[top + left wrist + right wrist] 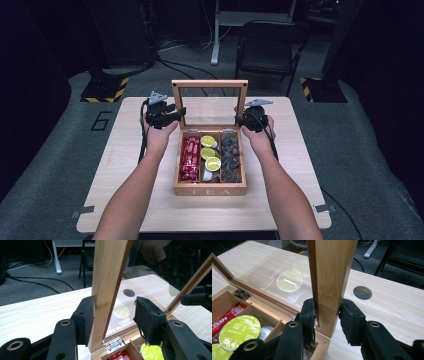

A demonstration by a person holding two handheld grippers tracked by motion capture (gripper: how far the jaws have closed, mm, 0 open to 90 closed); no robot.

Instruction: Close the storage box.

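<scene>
One wooden tea box sits in the middle of the worktop, its glass-paned lid standing upright at the back. Three compartments run side by side inside: the left one holds red sachets, the middle one three yellow-green capsules plus a white one I can just make out, and the right one a heap of dark pieces too small to name.

Two forearms reach in from the near edge, one on each side of the box, both hands raised to the lid's lower corners. The left tool straddles the lid's left post; one pad lies against the wood, the other stands clear on the glass side, so it is loose and partly open. The right tool is clamped on the lid's right post, a pad pressing each face just above the box's corner.

One round hole is cut in the worktop behind the box.
</scene>
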